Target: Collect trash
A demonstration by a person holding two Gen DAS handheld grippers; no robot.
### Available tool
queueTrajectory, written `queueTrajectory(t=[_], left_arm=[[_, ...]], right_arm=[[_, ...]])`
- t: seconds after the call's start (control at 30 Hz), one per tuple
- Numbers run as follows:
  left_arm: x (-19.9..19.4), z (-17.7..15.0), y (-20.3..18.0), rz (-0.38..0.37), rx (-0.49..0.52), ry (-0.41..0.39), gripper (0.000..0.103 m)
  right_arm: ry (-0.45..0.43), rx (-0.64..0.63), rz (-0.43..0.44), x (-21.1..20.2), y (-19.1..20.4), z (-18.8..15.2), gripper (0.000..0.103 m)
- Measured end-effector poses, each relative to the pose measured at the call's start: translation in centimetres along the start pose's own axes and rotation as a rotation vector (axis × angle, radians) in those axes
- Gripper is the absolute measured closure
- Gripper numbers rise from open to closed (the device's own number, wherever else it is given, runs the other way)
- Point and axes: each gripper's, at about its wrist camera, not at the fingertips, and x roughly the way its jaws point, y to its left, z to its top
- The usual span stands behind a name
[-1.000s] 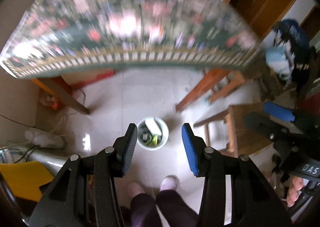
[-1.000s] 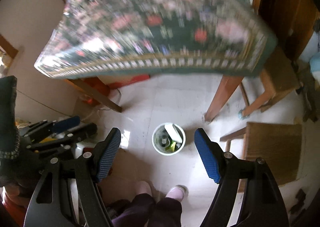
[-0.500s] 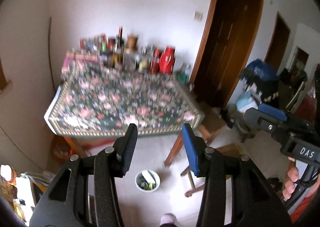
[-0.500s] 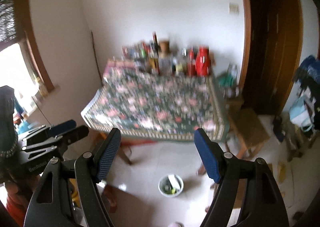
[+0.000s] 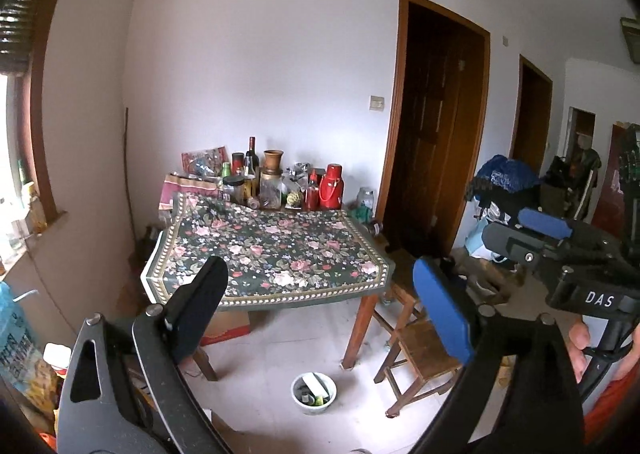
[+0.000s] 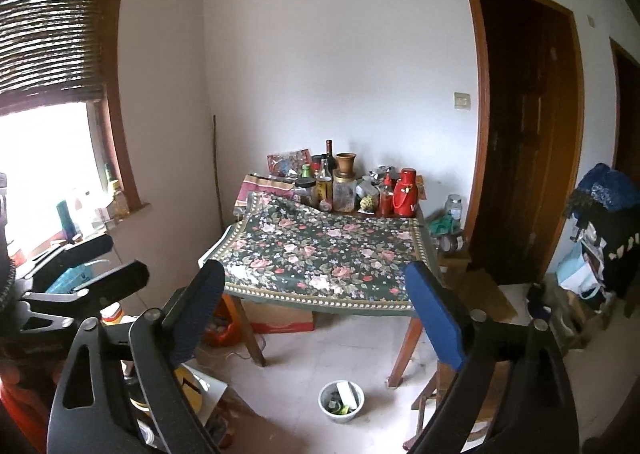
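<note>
- Both cameras have tilted up since a second ago; the view has swung from straight down at the floor to the whole room, and the white bin (image 5: pixel 314 393) now sits low in frame instead of between the fingers
- The left gripper (image 5: pixel 320 310) is spread wide with nothing between its fingers; the right gripper (image 6: pixel 316 314) is likewise wide apart and holds nothing
- The bin stands on the floor just in front of the surface (image 5: pixel 276 250) with the floral cloth, beside the wooden stool (image 5: pixel 420 346); trash lies inside it, including a white piece and something green
- Bottles and a red flask (image 6: pixel 406 193) crowd the far edge of the surface
</note>
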Motion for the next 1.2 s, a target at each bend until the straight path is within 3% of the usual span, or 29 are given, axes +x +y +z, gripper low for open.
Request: queueTrajectory(t=[0.4, 1.2], left_arm=[[-0.5, -0.2, 0.1, -0.008, -0.001, 0.008, 0.009], [1.6, -0.5, 0.3, -0.018, -0.03, 0.069, 0.008]], right_arm=[[0.004, 0.029, -0.021, -2.0, 0.2, -0.5, 0.007], [0.062, 0.061, -0.035, -1.0, -0.5, -0.6, 0.007]])
